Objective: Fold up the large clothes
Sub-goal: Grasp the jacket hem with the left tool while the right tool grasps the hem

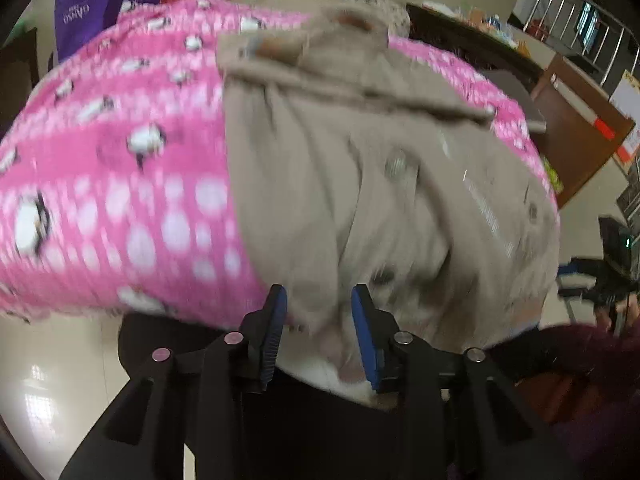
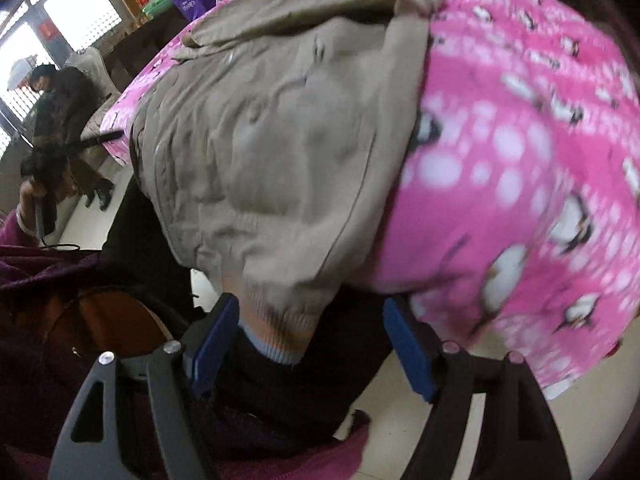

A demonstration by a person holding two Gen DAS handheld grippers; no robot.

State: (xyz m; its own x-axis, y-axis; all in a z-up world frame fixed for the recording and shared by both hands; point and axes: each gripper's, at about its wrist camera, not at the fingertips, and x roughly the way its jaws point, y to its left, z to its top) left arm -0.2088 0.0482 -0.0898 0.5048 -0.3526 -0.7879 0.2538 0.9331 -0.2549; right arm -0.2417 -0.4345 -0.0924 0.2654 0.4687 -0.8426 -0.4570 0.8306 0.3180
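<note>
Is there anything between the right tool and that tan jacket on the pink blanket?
Nothing visible. The right tool is open, and the tan jacket's ribbed hem hangs off the pink penguin-print blanket directly between its blue pads.

Left gripper (image 1: 319, 300): jaws parted, blue pads (image 1: 276, 320) facing 12 o'clock. Right gripper (image 2: 310, 312): jaws spread wider, nothing clamped.

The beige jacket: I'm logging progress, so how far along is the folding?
Early. Done: the beige jacket lies spread on the pink penguin blanket. In hand: nothing; the left gripper and right gripper are open at its near hem. Left: gripping and every fold.
</note>
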